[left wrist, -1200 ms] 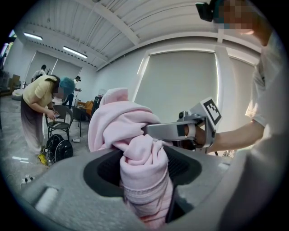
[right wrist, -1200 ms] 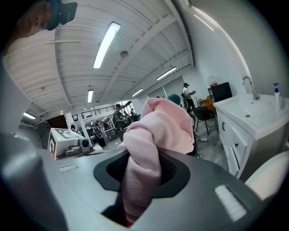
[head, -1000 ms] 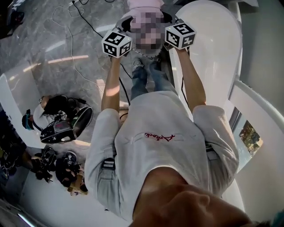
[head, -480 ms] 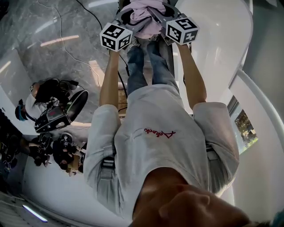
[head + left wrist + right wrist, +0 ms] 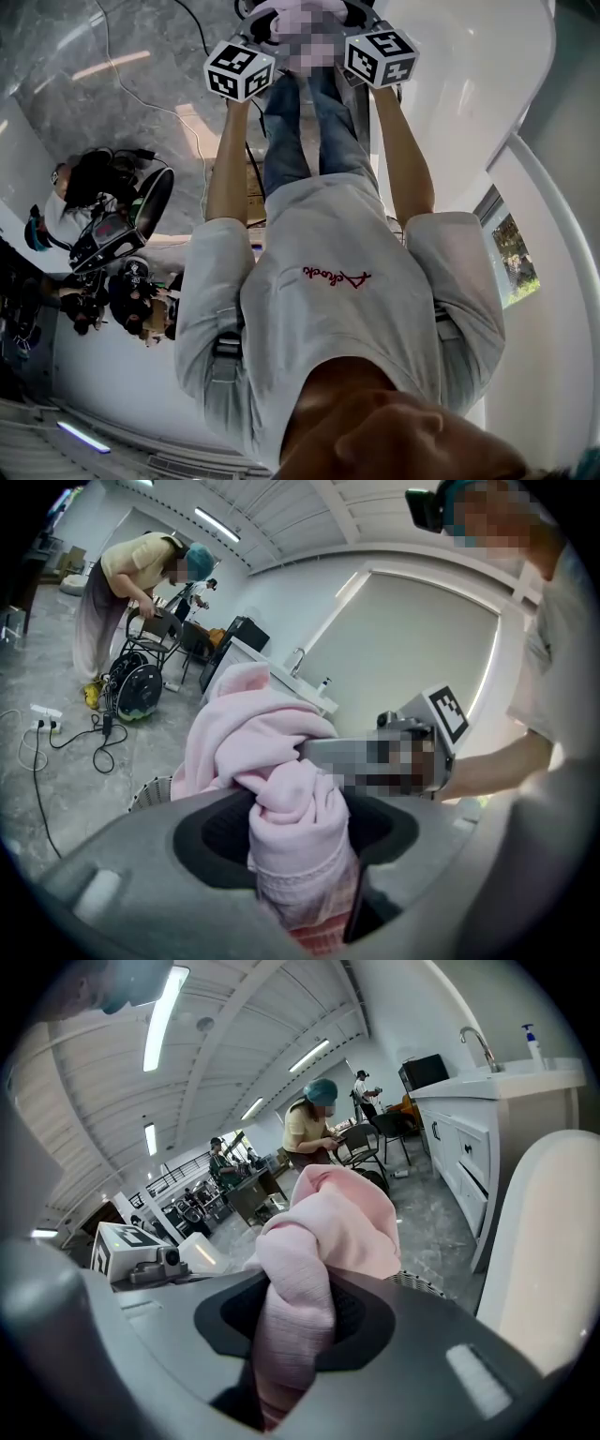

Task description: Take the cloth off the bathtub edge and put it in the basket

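room-wise the right side is tight. the white bathtub (image 5: 551,1241) wall rises just beside the right gripper (image 5: 286,1335), and a cabinet (image 5: 469,1152) runs along past it with only a strip of floor between them. the bunched cloth (image 5: 272,752) fills the gap between both grippers, so nothing gets through the middle. it also covers most of the basket (image 5: 150,794), with just a bit of rim showing under it. out past the left gripper (image 5: 302,855) the floor (image 5: 66,780) is open, apart from a cable (image 5: 101,752) and a power strip (image 5: 45,712). a person (image 5: 131,583) with a wheeled cart (image 5: 136,677) is well apart.
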Demonstrator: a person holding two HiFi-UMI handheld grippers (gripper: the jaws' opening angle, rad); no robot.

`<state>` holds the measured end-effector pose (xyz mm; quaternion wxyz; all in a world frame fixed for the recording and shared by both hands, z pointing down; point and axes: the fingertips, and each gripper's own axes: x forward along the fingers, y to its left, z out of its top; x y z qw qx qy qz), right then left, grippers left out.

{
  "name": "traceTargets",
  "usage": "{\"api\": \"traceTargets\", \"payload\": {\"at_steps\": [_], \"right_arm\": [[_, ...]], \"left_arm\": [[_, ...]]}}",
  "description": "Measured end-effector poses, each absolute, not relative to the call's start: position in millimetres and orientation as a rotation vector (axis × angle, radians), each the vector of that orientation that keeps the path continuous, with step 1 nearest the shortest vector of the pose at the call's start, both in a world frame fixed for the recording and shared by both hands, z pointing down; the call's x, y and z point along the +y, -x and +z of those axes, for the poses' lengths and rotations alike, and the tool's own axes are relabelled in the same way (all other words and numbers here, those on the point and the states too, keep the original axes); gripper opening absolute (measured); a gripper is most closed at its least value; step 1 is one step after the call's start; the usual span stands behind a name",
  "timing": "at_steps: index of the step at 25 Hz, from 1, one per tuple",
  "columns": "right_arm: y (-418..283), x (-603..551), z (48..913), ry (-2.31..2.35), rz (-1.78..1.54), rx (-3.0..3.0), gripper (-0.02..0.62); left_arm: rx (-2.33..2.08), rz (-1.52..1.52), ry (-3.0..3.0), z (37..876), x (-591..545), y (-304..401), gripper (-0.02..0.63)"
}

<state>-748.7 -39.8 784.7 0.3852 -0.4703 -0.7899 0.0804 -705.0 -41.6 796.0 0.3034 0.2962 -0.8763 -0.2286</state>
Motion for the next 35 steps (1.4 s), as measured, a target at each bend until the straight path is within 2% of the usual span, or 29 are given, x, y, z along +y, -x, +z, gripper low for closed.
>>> {"api": "traceTargets", "payload": {"at_steps": [23, 35], "right_arm": [[762, -23, 923, 1.028, -0.008, -1.881, 0.117], [768, -27, 978, 0.969, -0.136, -1.806, 0.121]], "left_arm": [[-2.135, -0.82, -0.653, 928, -25, 716, 0.273], [-2.039, -0.798, -0.612, 981, -29, 722, 0.273]]}}
